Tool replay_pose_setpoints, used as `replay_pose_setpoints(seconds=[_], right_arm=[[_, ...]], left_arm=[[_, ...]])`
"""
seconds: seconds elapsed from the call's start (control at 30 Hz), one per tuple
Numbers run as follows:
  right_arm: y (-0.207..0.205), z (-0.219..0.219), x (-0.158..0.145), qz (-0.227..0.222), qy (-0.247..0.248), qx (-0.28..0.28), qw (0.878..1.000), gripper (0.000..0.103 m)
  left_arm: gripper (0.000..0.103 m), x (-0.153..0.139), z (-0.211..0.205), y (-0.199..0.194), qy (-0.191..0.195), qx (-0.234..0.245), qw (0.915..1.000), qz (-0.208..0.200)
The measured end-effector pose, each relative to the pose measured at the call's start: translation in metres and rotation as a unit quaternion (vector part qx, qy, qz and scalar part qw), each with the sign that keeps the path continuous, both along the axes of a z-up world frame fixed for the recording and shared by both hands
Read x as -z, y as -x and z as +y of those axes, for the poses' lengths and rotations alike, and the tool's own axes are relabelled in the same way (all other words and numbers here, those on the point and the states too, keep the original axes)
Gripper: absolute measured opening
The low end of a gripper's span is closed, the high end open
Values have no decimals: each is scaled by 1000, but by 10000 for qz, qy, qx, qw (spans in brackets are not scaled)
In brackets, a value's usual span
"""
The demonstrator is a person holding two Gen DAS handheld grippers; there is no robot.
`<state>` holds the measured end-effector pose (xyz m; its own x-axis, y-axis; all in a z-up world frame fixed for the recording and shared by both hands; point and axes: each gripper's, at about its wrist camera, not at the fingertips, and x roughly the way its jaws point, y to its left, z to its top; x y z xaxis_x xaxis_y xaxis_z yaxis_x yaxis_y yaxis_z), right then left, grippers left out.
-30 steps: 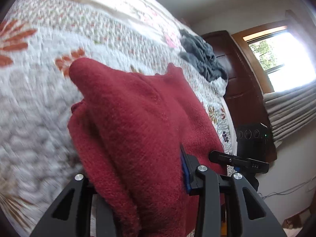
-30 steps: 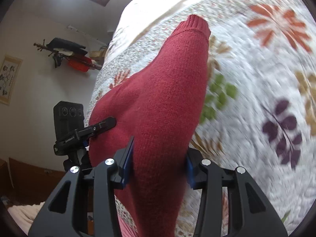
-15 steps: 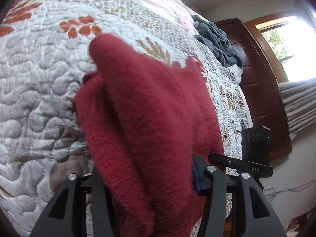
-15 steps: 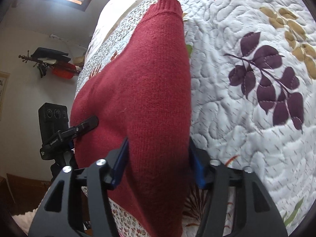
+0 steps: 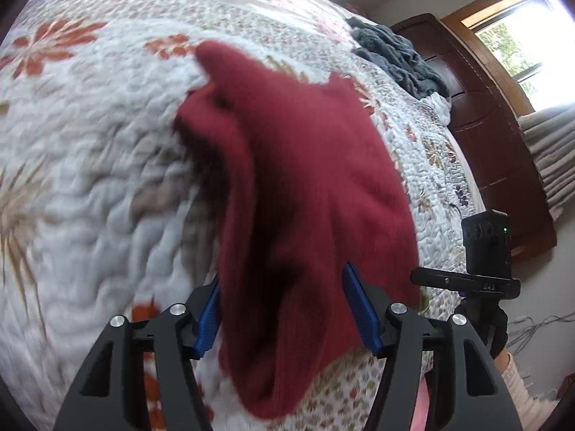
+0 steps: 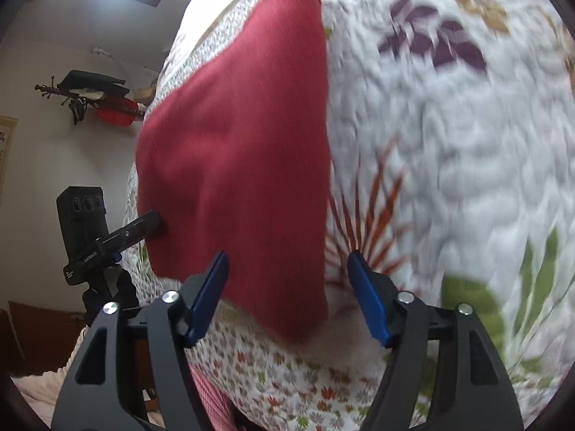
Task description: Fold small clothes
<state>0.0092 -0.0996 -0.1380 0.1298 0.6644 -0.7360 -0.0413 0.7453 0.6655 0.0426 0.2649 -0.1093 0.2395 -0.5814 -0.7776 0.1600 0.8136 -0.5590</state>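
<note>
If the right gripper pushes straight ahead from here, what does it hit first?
Most likely the red sweater: its near edge already lies between the open jaws of the right gripper, spread on the quilt. Depth is unclear in the blurred picture.

Both jaws opened. The right hand-held gripper (image 6: 287, 287) released the red sweater (image 6: 244, 151), now ahead of its pads. The left hand-held gripper (image 5: 284, 309) unclamped; fabric (image 5: 305, 186) lay between its pads.
</note>
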Motion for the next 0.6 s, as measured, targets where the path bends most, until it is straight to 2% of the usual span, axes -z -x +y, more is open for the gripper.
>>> replay_pose_setpoints(seconds=[0.03, 0.17, 0.2, 0.33, 0.6], right_arm=[[3, 2, 3, 54, -55, -64, 9999, 59], [14, 4, 2, 66, -118, -125, 9998, 25], [16, 3, -4, -12, -174, -131, 9998, 22], [21, 5, -21, -268, -92, -191, 9994, 20], [24, 12, 8, 159, -94, 35, 9998, 19]], left_arm=[[63, 4, 2, 5, -19, -56, 10000, 60], [62, 18, 11, 20, -85, -284, 9992, 254], [62, 19, 14, 21, -45, -365, 9990, 267], [62, 18, 19, 24, -128, -436, 9986, 254], [62, 27, 18, 28, -260, -417, 9985, 250]])
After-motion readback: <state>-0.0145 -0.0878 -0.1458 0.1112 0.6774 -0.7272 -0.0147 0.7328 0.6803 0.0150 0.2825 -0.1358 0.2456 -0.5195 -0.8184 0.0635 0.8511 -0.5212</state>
